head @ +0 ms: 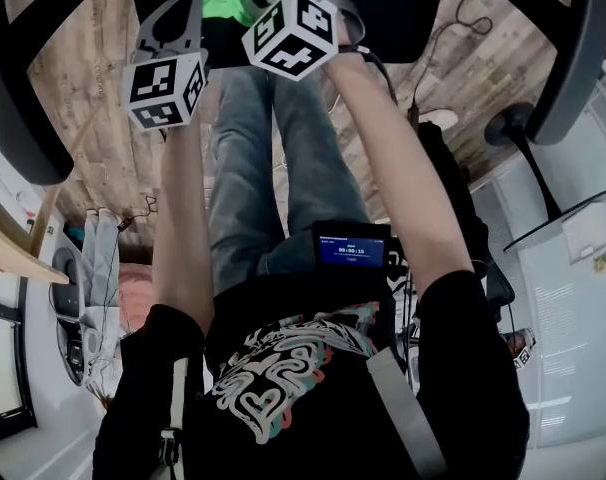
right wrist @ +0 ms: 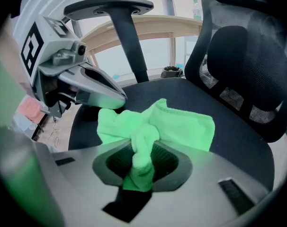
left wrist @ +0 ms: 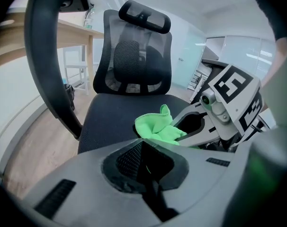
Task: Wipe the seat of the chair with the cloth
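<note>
The right claw (right wrist: 142,161) is clamping down on a twisted bunch of the bright green microfibre cloth (right wrist: 181,126), and the rest of the cloth is spreading out just ahead across the black padded chair seat (right wrist: 238,148). The left claw (left wrist: 146,161) is sitting pressed shut on nothing, close beside the cloth. Beyond, the black mesh backrest (left wrist: 134,60) is standing upright.
</note>
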Demonstrator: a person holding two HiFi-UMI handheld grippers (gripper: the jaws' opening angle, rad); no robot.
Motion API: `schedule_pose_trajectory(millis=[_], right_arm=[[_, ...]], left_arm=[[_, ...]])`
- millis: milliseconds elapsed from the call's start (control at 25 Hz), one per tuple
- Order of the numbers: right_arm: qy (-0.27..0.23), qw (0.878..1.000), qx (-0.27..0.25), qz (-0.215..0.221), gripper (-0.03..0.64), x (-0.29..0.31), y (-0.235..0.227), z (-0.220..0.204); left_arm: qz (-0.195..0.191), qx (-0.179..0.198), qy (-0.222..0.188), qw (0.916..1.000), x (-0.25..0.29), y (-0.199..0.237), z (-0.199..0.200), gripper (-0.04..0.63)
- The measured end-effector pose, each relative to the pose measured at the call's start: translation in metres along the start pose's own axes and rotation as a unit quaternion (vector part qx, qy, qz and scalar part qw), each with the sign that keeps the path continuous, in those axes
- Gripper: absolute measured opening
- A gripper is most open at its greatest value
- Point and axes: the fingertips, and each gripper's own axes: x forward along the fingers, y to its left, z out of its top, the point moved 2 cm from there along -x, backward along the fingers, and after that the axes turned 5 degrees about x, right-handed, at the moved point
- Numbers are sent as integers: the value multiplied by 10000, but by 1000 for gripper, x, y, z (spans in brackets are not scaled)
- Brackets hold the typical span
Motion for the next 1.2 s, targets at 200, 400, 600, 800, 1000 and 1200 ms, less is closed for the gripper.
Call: schedule_pose_trajectory(millis=[200, 400, 600, 800, 1000, 1200], right_arm=[[10, 10000, -14, 9, 103, 2, 1, 3], [-50, 9993, 360, 89, 103, -4, -4, 3], [-127, 9991, 403, 25, 103, -8, -5, 6], [-373, 9976, 583, -33, 103, -26, -7, 8], [-458, 9970, 559, -263, 103, -43, -15, 2], [-553, 9951, 637, -519, 103, -65, -23, -10]], left_arm=[[6, 1, -2, 10000, 0, 3, 1, -2], [0, 38, 0, 10000, 0, 5, 4, -2], [38, 82, -1, 10000, -1, 11, 8, -2], [18, 147, -23, 9999, -2, 4, 13, -2], [-9, 269, -101, 9996, -1, -2, 20, -2], [-92, 423, -119, 9990, -3, -12, 23, -2]])
